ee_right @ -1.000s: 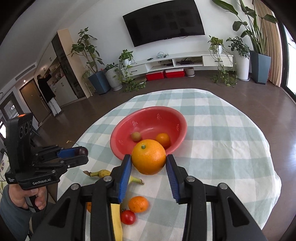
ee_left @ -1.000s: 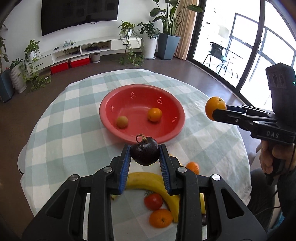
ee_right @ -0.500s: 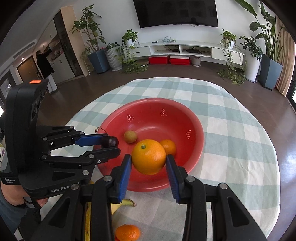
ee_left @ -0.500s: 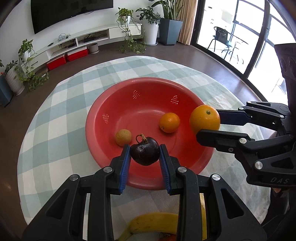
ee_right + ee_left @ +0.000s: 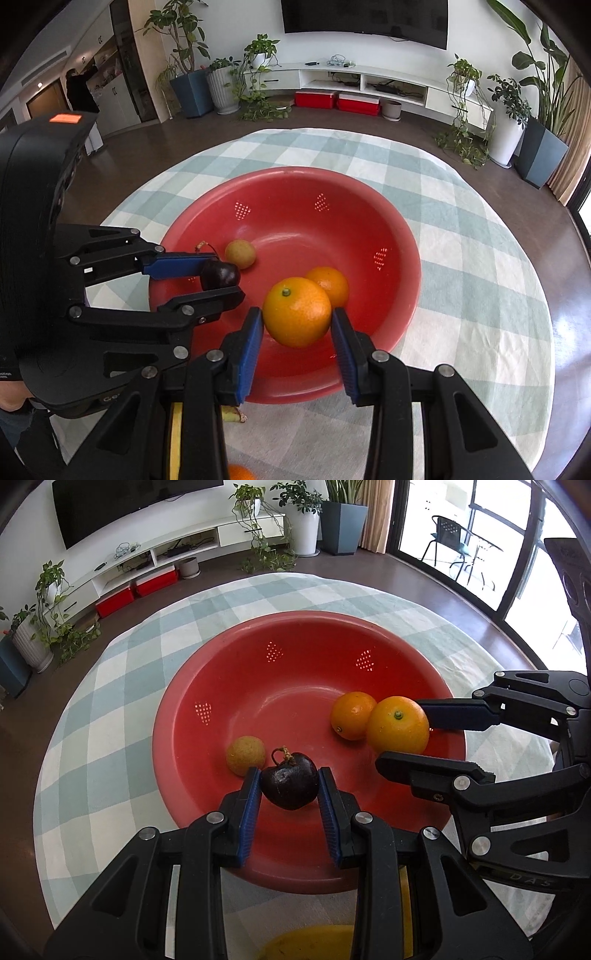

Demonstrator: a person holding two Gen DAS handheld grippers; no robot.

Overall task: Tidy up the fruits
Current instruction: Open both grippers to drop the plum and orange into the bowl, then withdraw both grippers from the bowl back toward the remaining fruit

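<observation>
A red bowl (image 5: 236,679) (image 5: 369,206) sits on the checked tablecloth. In it lie a small orange (image 5: 351,715) (image 5: 330,282) and a small yellowish fruit (image 5: 245,755) (image 5: 240,254). My left gripper (image 5: 290,792) (image 5: 221,277) is shut on a dark purple mangosteen (image 5: 290,786) (image 5: 220,275) and holds it inside the bowl, low over the near left side. My right gripper (image 5: 297,325) (image 5: 406,738) is shut on a large orange (image 5: 297,312) (image 5: 398,725), low in the bowl beside the small orange.
A banana (image 5: 314,941) (image 5: 176,439) lies on the cloth in front of the bowl, mostly hidden by the grippers. Another orange (image 5: 240,472) shows at the bottom edge. The round table's edge (image 5: 532,295) drops to a brown floor. Plants and a TV shelf stand behind.
Both grippers moved forward and down from in front of the bowl into it, each still holding its fruit. The large orange now sits beside the small orange.
</observation>
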